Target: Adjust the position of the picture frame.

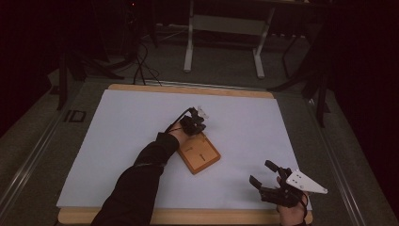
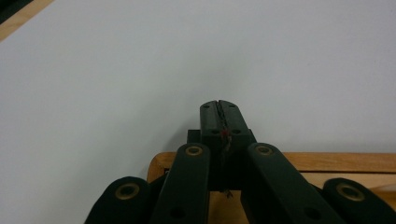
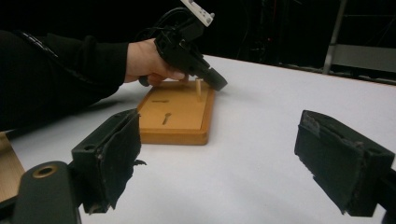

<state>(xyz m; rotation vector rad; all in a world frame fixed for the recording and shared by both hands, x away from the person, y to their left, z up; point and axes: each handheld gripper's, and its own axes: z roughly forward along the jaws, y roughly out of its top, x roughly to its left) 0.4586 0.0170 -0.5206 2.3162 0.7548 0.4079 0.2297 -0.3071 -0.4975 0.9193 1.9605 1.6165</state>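
One flat rectangular orange-brown wooden board (image 1: 199, 154) with rounded corners, short upright wooden peg (image 3: 199, 88), dark keyhole slot; lies mid-table. Left gripper (image 1: 194, 123) jaws closed, at peg. Right gripper (image 1: 263, 175) jaws open, empty.

Room was dim overall; the white sheet (image 1: 141, 141) was the brightest thing in the high view, lit evenly from above w/ no glare. Upper corners and both side edges fell off to near black. A soft shadow sat under the sleeve (image 1: 136, 188) at lower centre. Left gripper view: near linkage at the bottom was soft, out of focus; the sheet graded from grey at top to paler below. Right gripper view: background black across the top, wooden board (image 3: 180, 112) reasonably sharp, near pads slightly blurred, faint shadow beside the board.
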